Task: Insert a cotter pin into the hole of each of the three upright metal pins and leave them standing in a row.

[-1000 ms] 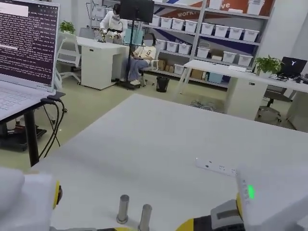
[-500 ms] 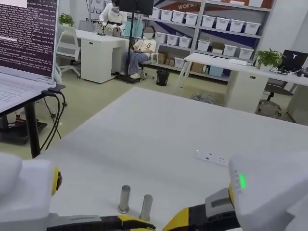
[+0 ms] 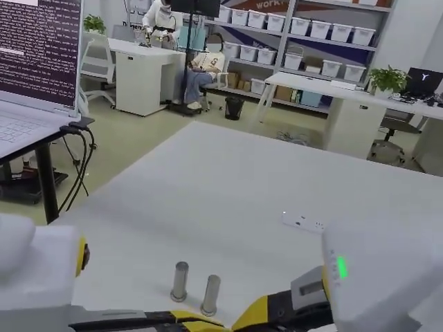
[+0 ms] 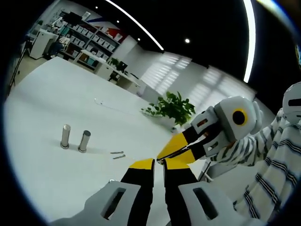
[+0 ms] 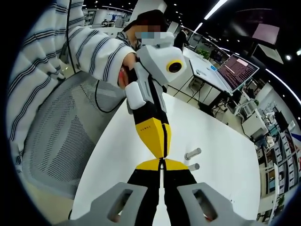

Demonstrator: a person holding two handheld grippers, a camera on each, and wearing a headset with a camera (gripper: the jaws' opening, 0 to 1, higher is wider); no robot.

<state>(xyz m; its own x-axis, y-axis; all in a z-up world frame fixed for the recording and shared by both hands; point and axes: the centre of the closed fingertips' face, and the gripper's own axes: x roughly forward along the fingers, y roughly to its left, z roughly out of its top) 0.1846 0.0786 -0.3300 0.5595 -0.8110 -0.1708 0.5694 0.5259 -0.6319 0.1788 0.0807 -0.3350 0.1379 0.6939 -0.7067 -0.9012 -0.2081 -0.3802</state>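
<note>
Two upright metal pins [image 3: 180,281] [image 3: 210,295] stand side by side on the white table [image 3: 228,187]; they are also in the left gripper view [image 4: 65,136] [image 4: 84,141] and the right gripper view [image 5: 193,153] [image 5: 193,166]. Two small cotter pins [image 4: 117,154] lie loose beside them. My left gripper [image 4: 158,163] and right gripper [image 5: 161,163] meet tip to tip just in front of the pins, both with jaws together. Whether something small sits between the touching tips I cannot tell. In the head view the yellow tips meet at the bottom edge [image 3: 228,324].
A white power strip [image 3: 304,223] lies further back on the table. A laptop [image 3: 34,69] on a stand is at the left, with cables hanging. A grey mesh chair [image 5: 61,132] is near the table edge. People sit at desks far behind.
Both grippers' yellow tips have risen into the head view and come together in front of the two pins. The pins have not moved; the headset camera has shifted slightly.
</note>
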